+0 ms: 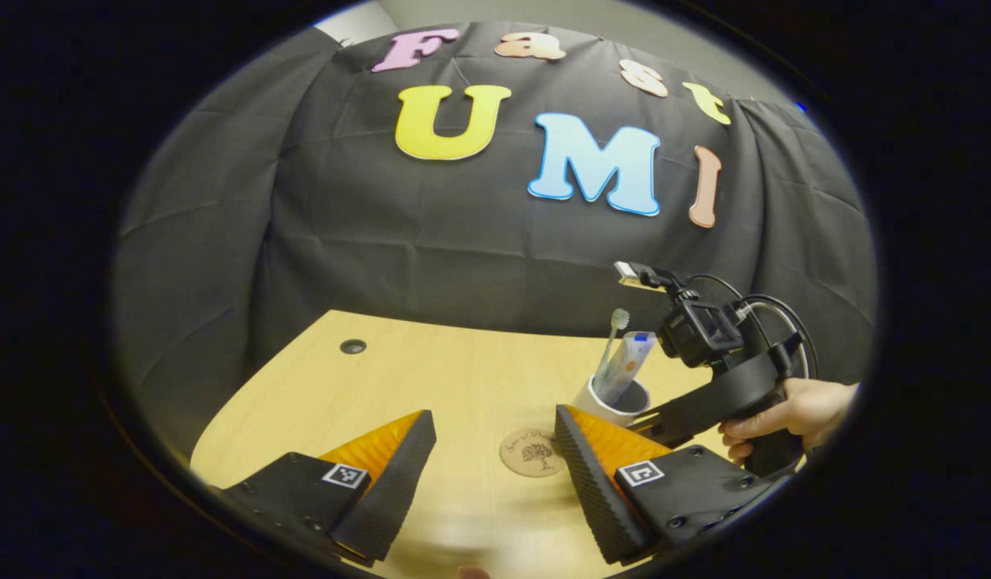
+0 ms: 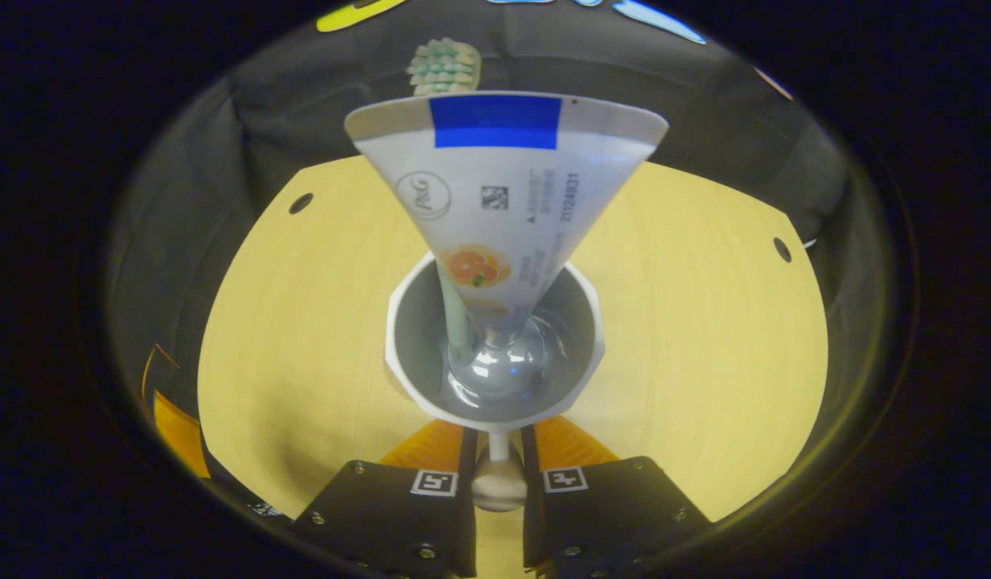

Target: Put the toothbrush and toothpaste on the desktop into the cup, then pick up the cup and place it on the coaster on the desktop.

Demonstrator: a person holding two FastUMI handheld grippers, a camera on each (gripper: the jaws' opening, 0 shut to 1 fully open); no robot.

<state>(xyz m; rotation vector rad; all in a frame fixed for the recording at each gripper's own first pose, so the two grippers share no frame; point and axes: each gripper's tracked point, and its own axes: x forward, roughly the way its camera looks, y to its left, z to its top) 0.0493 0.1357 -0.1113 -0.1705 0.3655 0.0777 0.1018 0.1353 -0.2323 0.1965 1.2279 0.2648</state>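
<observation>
In the right gripper view, the right gripper (image 2: 498, 454) has its fingers drawn close together on the handle (image 2: 498, 481) of the cup (image 2: 407, 354), one finger pressing on each side of it. The cup's mouth faces the camera, and the tabletop (image 2: 705, 322) lies behind it. Inside the cup stands the toothpaste (image 2: 503, 209), cap end down at the bottom and flat crimped end up, with the toothbrush (image 2: 444, 67) behind it, bristle head showing above the tube's top edge. In the left gripper view, the same cup (image 1: 616, 406) sits at the far right of the tabletop (image 1: 431, 370), just beyond the coaster (image 1: 532, 452); whether it touches the tabletop or is lifted off it cannot be told. The toothbrush (image 1: 614, 334) and toothpaste (image 1: 628, 363) lean out of it, side by side. A hand (image 1: 793, 414) holds the right gripper (image 1: 664, 420), which reaches in to the cup from the right, with a small camera mounted on top. The left gripper (image 1: 491, 466) hangs above the near part of the tabletop with its fingers spread wide apart and nothing between them. The coaster, a round disc with a tree motif, lies on the tabletop in the gap between those fingers, bare, with the cup beside it rather than on it. A dark hole (image 1: 352, 346) marks the tabletop toward the far left.
</observation>
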